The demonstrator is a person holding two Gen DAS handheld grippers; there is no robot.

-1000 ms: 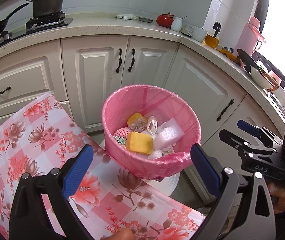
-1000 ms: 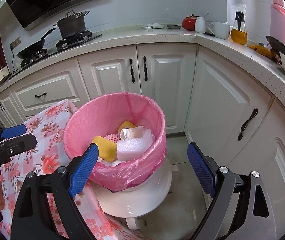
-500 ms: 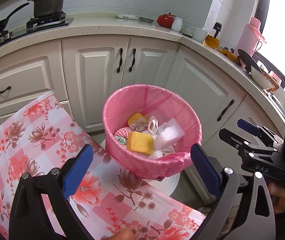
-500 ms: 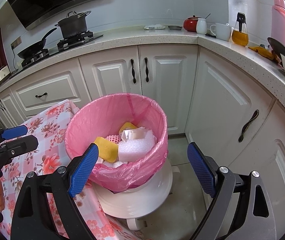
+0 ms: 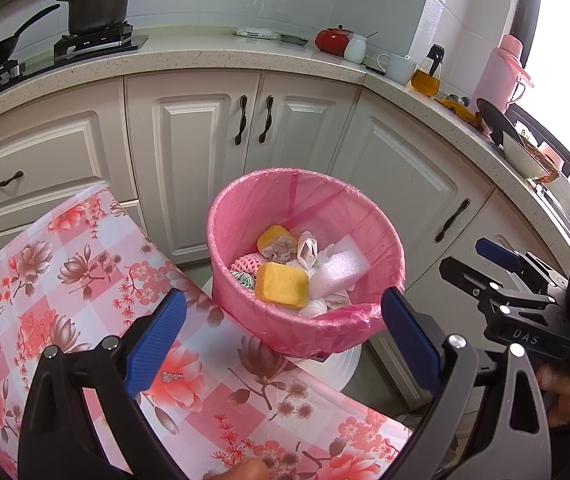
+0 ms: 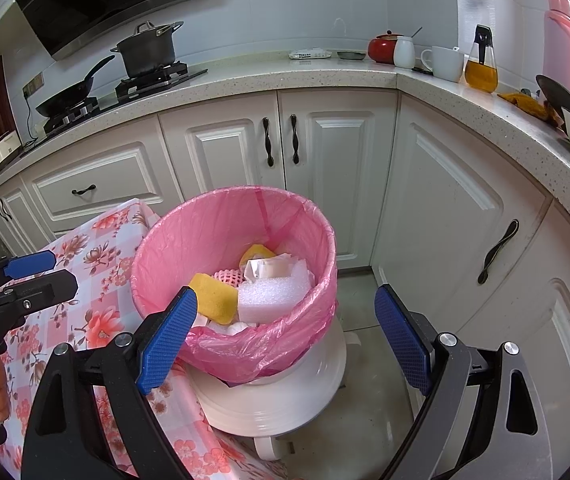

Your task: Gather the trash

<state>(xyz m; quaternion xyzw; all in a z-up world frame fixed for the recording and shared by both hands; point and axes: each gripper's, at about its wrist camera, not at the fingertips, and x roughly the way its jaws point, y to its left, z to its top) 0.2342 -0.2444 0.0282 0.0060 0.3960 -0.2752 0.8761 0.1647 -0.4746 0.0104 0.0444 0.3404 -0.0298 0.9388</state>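
Observation:
A bin lined with a pink bag (image 5: 245,200) (image 6: 205,232) stands on a white stool (image 6: 285,396) beside the table. Inside lie yellow sponges (image 5: 282,284) (image 6: 215,296), a white foam block (image 5: 341,264) (image 6: 273,292), pink foam netting (image 5: 247,261) and crumpled paper. My left gripper (image 5: 285,338) is open and empty, held above the table edge just short of the bin. My right gripper (image 6: 285,334) is open and empty, its fingers either side of the bin's near rim; it also shows at the right of the left wrist view (image 5: 481,264).
The table with a pink floral cloth (image 5: 65,280) (image 6: 97,300) lies left of the bin. White cabinets (image 5: 205,140) and an L-shaped counter (image 6: 325,76) stand behind. A pot (image 6: 147,50), pan, cups, oil bottle (image 6: 481,64) and pink flask are on the counter.
Almost nothing: both views have drifted very slightly, and both grippers stay open and empty by the bin.

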